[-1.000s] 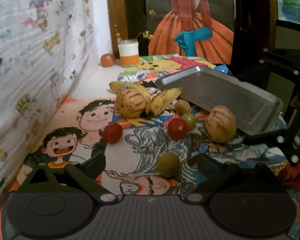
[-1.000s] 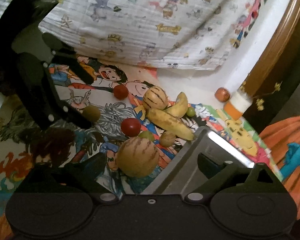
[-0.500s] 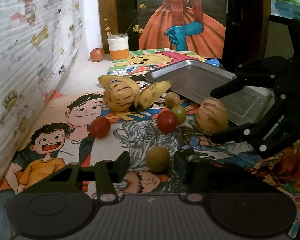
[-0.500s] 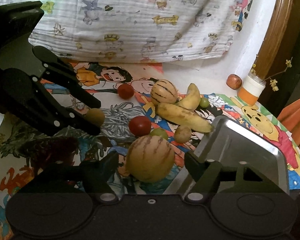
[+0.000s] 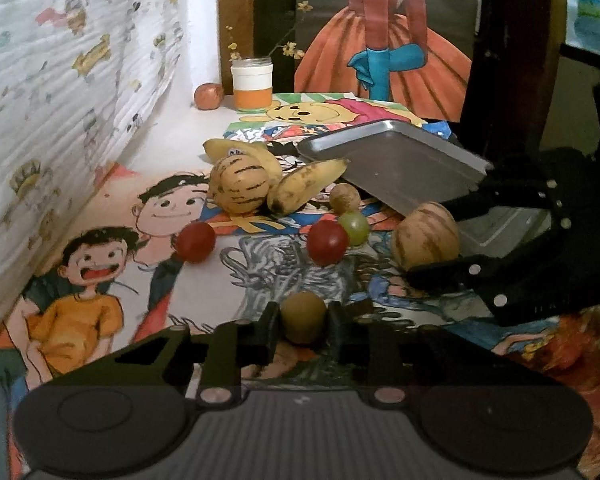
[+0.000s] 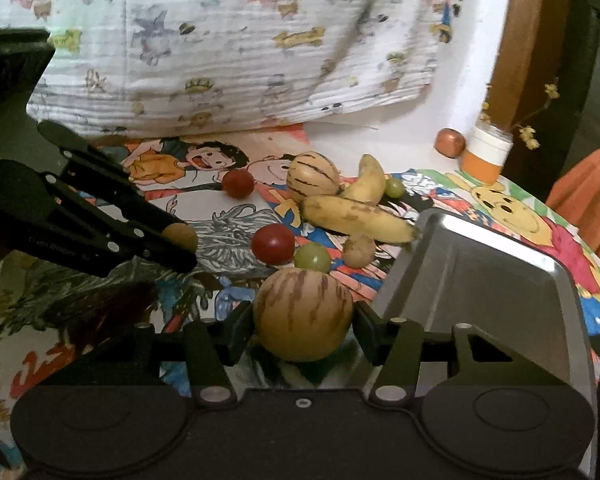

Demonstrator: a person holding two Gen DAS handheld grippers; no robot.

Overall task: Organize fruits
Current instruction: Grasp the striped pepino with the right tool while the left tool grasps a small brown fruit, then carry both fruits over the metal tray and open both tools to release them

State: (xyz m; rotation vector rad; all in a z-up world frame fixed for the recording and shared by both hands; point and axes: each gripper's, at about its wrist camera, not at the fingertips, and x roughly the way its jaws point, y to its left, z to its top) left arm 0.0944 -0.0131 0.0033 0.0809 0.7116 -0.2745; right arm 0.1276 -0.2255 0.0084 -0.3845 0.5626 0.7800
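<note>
- The left gripper [image 5: 303, 330] has just been closing and now pinches a small olive-brown fruit [image 5: 303, 317], which sits on the cartoon-printed cloth [image 5: 112, 216] at the near edge of the scatter.
- The right gripper [image 6: 303, 326] has also just been closing; its fingers sit against both sides of a large striped melon-like fruit [image 6: 303, 314], which lies just left of the steel tray [image 6: 480, 280]. I judge that a grip, though the contact looks lighter than on the other side.
- The tray shows only bare metal in both views, so none of the fruit has been put away yet, as far as I can see.
- Still out on the cloth, further back: a second striped fruit [image 5: 240, 188], two bananas [image 6: 356, 220], two red tomato-like fruits [image 5: 327, 242], a green grape [image 5: 354, 228] touching one of them, a second grape [image 6: 395, 188] behind the bananas, and a small brown fruit [image 5: 344, 198] near the tray's corner.
- A reddish round thing [image 5: 209, 96] sits far back beside a white-and-orange jar [image 5: 253, 84]; I cannot tell whether it counts among the fruit.
- My reading: this is the very start, with the first two pieces gripped but neither visibly lifted, and everything else left to sort.
</note>
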